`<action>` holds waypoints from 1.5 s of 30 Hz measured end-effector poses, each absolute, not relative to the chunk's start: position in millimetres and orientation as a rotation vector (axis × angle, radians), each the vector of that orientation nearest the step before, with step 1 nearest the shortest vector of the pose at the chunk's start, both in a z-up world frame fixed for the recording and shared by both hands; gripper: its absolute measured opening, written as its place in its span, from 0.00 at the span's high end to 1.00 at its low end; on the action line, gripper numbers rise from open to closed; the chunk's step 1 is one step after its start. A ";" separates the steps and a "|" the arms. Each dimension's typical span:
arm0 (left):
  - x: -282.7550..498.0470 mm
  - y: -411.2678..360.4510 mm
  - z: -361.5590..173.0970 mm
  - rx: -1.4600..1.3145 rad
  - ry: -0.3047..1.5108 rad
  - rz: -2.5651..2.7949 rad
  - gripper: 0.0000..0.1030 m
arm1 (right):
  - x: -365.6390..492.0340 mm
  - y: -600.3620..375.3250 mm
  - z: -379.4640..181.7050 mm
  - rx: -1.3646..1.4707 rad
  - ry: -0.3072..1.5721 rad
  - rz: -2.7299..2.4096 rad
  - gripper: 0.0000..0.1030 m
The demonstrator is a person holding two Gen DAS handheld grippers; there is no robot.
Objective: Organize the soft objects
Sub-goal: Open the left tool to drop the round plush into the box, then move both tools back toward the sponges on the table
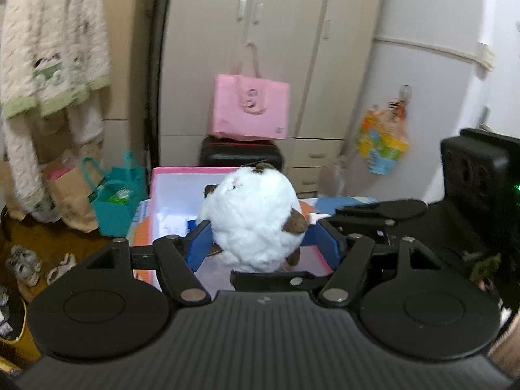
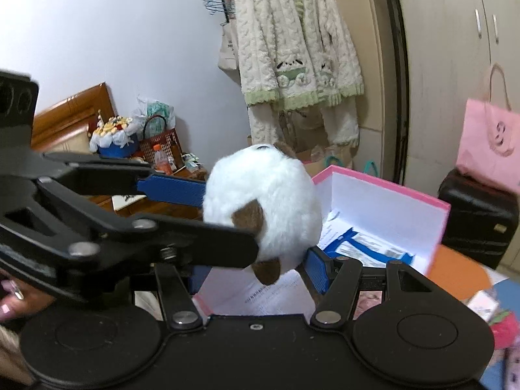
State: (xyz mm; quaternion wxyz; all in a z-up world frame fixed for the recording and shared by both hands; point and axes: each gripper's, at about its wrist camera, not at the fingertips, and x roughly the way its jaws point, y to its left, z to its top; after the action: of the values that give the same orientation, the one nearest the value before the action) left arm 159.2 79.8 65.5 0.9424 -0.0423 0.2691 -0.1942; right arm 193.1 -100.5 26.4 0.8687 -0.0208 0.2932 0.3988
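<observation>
Plush toy (image 1: 256,224), round, white, brown-patched: pinched at its flanks by the blue pads (image 1: 198,243) of the left gripper (image 1: 261,237), clenched firmly enough to carry it clear of any support. Shows from the right wrist as a side-on clamp, one pad flat on the fur and a black finger crossing the near face. Flanked lower down by the right gripper (image 2: 258,269), jaws standing either side of the underside; right-hand pad just against the fur, the other pad hidden behind the left tool's finger, so cannot tell whether squeezing or merely steadying. Probably doubled up like this against rolling or slipping out of a single narrow pinch, given so round and yielding a body. Held in the air directly above the open pink box (image 2: 390,182), over its near half, face turned up toward the box's far wall. Reads as the carry-over just ahead of a drop, not yet lowered inside. Inside the box, only loose papers (image 2: 357,243) lying flat, with room left for the toy. Under the box, an orange surface (image 2: 455,273). Behind the box, a black case (image 1: 240,156) with a pink bag (image 1: 252,107) on top. Left of the box in the left wrist view, a teal bag (image 1: 113,204) on the floor. Likely to need both sets of jaws easing off together once low between the box walls, to avoid a bounce or roll over the rim.
</observation>
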 end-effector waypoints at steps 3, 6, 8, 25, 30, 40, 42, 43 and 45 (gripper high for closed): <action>174.9 81.7 54.3 -0.094 0.574 -0.381 0.35 | 206.1 -89.4 14.1 -0.031 0.643 0.824 0.35; 189.8 84.1 43.8 -0.109 0.608 -0.374 0.36 | 221.0 -82.4 0.8 -0.017 0.688 0.818 0.35; 197.3 86.5 38.8 -0.117 0.628 -0.376 0.36 | 229.9 -81.4 -6.0 -0.006 0.722 0.819 0.35; 189.2 91.6 25.0 -0.027 0.616 -0.270 0.33 | 243.5 -67.8 -27.8 -0.102 0.832 0.804 0.33; 170.4 100.3 35.8 -0.042 0.594 -0.276 0.30 | 225.3 -78.8 -16.4 -0.133 0.788 0.798 0.33; 128.5 93.9 61.6 0.014 0.574 -0.361 0.26 | 188.2 -97.2 13.8 -0.202 0.732 0.760 0.32; 121.0 90.1 65.4 0.040 0.573 -0.375 0.26 | 179.3 -102.0 19.2 -0.213 0.719 0.748 0.32; 116.7 87.4 67.0 0.059 0.570 -0.378 0.26 | 174.1 -105.1 22.6 -0.218 0.712 0.740 0.32; 107.1 82.1 70.1 0.100 0.555 -0.378 0.26 | 165.8 -110.9 26.9 -0.222 0.706 0.736 0.32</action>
State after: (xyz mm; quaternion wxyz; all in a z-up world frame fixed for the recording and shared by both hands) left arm 107.1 82.1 70.1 0.9430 0.0488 0.2722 -0.1854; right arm 165.8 -110.9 26.9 0.8669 -0.1059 0.3374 0.3513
